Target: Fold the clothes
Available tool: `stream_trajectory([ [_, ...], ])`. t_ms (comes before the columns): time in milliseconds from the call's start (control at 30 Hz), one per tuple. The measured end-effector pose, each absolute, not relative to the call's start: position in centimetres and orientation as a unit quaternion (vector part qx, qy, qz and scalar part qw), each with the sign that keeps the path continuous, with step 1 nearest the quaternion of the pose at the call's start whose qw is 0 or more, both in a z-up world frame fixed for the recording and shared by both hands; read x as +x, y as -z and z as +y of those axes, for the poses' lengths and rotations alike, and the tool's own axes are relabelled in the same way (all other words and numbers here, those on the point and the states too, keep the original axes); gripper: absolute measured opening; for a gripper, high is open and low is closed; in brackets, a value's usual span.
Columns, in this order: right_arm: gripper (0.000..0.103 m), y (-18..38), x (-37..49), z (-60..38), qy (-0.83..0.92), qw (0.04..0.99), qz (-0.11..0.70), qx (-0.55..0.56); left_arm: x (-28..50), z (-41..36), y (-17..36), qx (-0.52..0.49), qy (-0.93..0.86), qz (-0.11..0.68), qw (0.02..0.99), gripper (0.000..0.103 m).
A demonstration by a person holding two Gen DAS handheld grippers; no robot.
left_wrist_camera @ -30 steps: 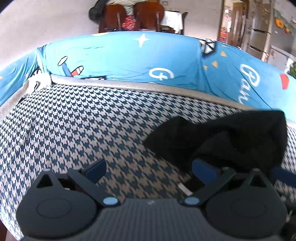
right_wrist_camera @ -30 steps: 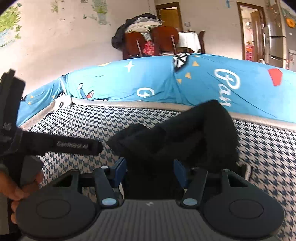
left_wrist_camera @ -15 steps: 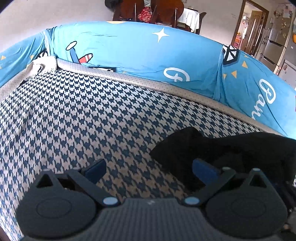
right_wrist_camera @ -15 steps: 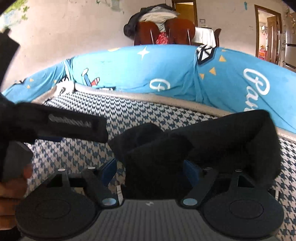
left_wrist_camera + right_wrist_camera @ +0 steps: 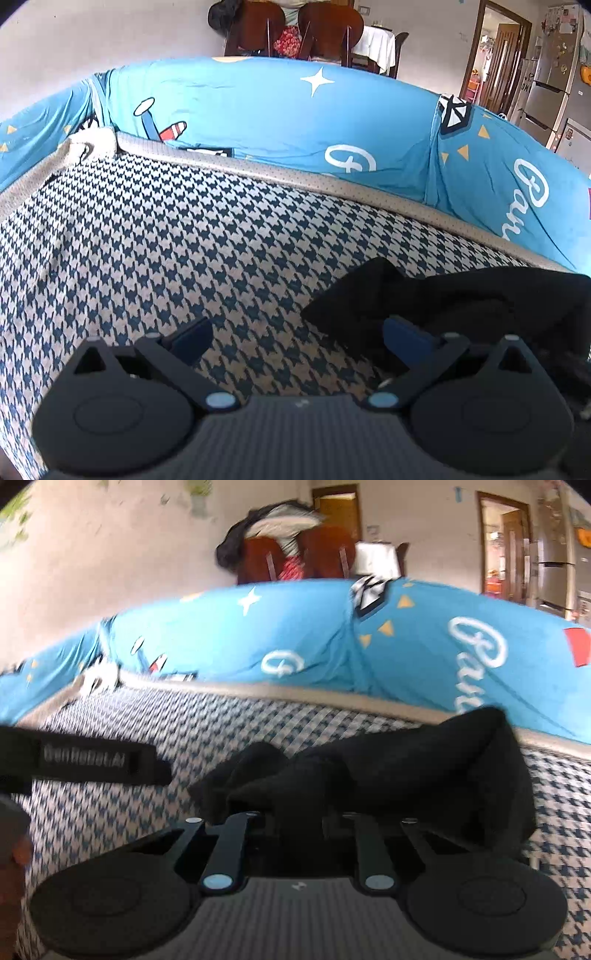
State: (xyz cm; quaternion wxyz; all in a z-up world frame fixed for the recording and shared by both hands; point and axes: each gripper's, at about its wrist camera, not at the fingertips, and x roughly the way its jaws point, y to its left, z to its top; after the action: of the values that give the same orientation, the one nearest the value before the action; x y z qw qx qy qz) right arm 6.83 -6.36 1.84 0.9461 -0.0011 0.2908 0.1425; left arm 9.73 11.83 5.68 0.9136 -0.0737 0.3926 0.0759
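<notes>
Right wrist view: right tool (image 5: pixel 295 818) pinches black garment (image 5: pixel 424 764); left tool (image 5: pixel 295 332) spread beside it.

Right gripper (image 5: pixel 295 818) closed on garment (image 5: pixel 424 771) (black).

Both wrist cameras sat low and close over the houndstooth bed (image 5: pixel 207 236), facing the blue bumper (image 5: pixel 280 122). They shared the black garment (image 5: pixel 406 771), bumper and chairs (image 5: pixel 295 557); the right view was blurred.
</notes>
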Motion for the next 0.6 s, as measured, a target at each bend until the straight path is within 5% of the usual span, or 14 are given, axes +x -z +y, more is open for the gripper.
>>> stream_trajectory([
  [600, 0.018, -6.8, 4.7, -18.5, 0.051, 0.967, 0.224, 0.112, 8.6, 7.9, -4.9, 0.003, -0.029, 0.380, 0.925, 0.103],
])
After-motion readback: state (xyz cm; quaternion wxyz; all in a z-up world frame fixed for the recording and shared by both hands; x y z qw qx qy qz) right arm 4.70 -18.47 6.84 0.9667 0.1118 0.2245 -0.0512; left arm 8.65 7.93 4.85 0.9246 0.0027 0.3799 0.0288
